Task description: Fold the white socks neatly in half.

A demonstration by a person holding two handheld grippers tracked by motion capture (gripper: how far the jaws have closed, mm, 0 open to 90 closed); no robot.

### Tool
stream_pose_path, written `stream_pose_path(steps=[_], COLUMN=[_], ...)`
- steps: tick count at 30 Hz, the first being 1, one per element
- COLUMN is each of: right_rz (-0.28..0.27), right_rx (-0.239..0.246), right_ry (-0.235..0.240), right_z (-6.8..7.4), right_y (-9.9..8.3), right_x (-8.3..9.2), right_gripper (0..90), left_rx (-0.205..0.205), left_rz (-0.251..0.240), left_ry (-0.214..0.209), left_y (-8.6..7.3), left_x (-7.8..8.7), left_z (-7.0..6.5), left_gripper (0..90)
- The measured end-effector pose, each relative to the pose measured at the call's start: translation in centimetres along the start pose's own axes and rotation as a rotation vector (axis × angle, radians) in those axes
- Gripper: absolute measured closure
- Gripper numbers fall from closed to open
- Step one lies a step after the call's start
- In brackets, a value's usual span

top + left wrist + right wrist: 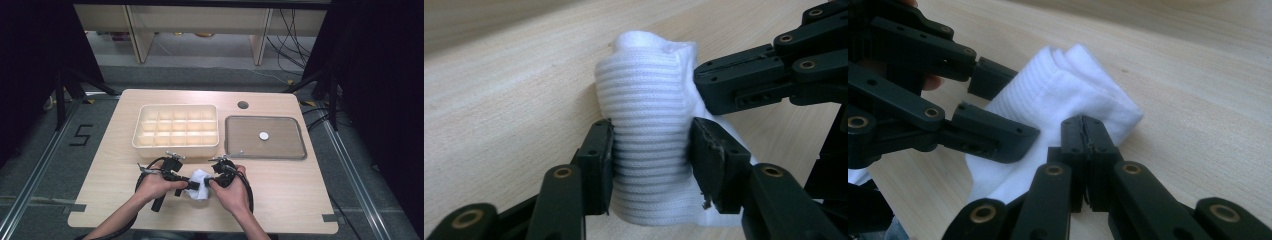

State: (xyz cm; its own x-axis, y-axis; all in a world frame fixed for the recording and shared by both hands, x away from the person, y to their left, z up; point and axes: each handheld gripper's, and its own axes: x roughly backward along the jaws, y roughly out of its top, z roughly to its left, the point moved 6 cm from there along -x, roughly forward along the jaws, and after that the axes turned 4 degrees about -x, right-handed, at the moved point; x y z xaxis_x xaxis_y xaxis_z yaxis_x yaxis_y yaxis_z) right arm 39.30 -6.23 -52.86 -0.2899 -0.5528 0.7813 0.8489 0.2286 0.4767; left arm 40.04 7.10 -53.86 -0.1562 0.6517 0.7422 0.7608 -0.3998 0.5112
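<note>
Near the 6 o'clock edge of the surface (pixel 280 200), a white ribbed sock (pixel 199 184) lies bunched between the 2 tools. The left tool (pixel 651 165) comes at it from 9 o'clock, its jaws clamped across the folded ribbed band. The sock's long axis appears to run from left tool to right tool. The right tool (pixel 1083 145) reaches in from 3 o'clock, its jaws pressed together on a thin edge of fabric. Both hands sit equally close. At 12 o'clock stand a compartment box (pixel 176 145) and a grey tray (pixel 265 153).
</note>
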Motion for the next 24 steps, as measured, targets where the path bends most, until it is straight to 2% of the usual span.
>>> stream_pose_path(steps=[1,2,3,5,7,8,13,14,15,16,17,18,20,22,23,24], right_rz=[0.001,0.002,0.001,-0.003,0.005,0.002,-0.003,-0.002,-0.022,-0.029,-0.034,-0.056,-0.089,-0.116,-0.160,-0.172], right_rx=[-0.002,-0.014,-0.016,-0.014,-0.026,-0.012,-0.012,-0.030,0.013,0.015,0.001,0.027,0.025,0.031,0.073,0.099], right_ry=[0.000,0.002,0.002,-0.002,0.004,0.000,0.012,0.012,0.040,0.049,0.033,0.021,-0.040,-0.072,-0.074,-0.089], right_z=[0.0,0.0,0.0,0.0,0.1,0.0,-0.1,0.1,0.1,0.3,0.4,0.3,-0.1,-0.9,-1.5,-1.9], right_y=[0.0,-0.1,-0.1,-0.1,-0.2,-0.1,-0.1,-0.1,0.1,0.1,0.1,0.2,0.1,-0.1,0.0,-0.1], right_x=[0.0,0.0,0.0,-0.1,0.0,0.0,0.1,0.2,0.4,0.8,1.3,1.8,3.0,3.9,4.1,4.3], right_gripper=[88.9,88.9,88.9,89.0,89.0,89.0,88.0,86.7,85.1,83.8,82.8,82.0,79.5,77.1,76.0,75.2], left_rx=[0.004,0.029,0.030,-0.004,0.023,0.019,-0.010,-0.009,-0.015,-0.014,-0.016,-0.019,-0.023,-0.033,-0.037,-0.041], left_rz=[0.003,-0.019,-0.013,-0.004,-0.030,-0.023,-0.062,-0.069,-0.073,-0.086,-0.089,-0.096,-0.104,-0.121,-0.127,-0.135], left_ry=[-0.005,-0.012,-0.016,-0.024,-0.032,-0.030,-0.011,-0.010,-0.009,-0.017,-0.010,-0.018,-0.009,-0.002,-0.002,-0.001], left_y=[0.0,0.2,0.2,0.0,0.1,0.0,-0.2,-0.3,-0.3,-0.3,-0.4,-0.4,-0.5,-0.6,-0.7,-0.7], left_x=[0.0,-0.2,-0.1,-0.1,-0.2,-0.2,-0.1,-0.1,0.0,0.0,0.1,0.1,0.3,0.6,0.7,0.9], left_z=[0.0,-0.2,-0.2,0.0,-0.2,-0.2,-0.3,-0.3,-0.3,-0.3,-0.3,-0.4,-0.4,-0.5,-0.6,-0.6], left_gripper=[55.2,57.1,59.2,63.2,66.4,68.1,72.9,73.3,73.5,73.8,73.9,74.0,74.1,74.2,74.2,74.2])
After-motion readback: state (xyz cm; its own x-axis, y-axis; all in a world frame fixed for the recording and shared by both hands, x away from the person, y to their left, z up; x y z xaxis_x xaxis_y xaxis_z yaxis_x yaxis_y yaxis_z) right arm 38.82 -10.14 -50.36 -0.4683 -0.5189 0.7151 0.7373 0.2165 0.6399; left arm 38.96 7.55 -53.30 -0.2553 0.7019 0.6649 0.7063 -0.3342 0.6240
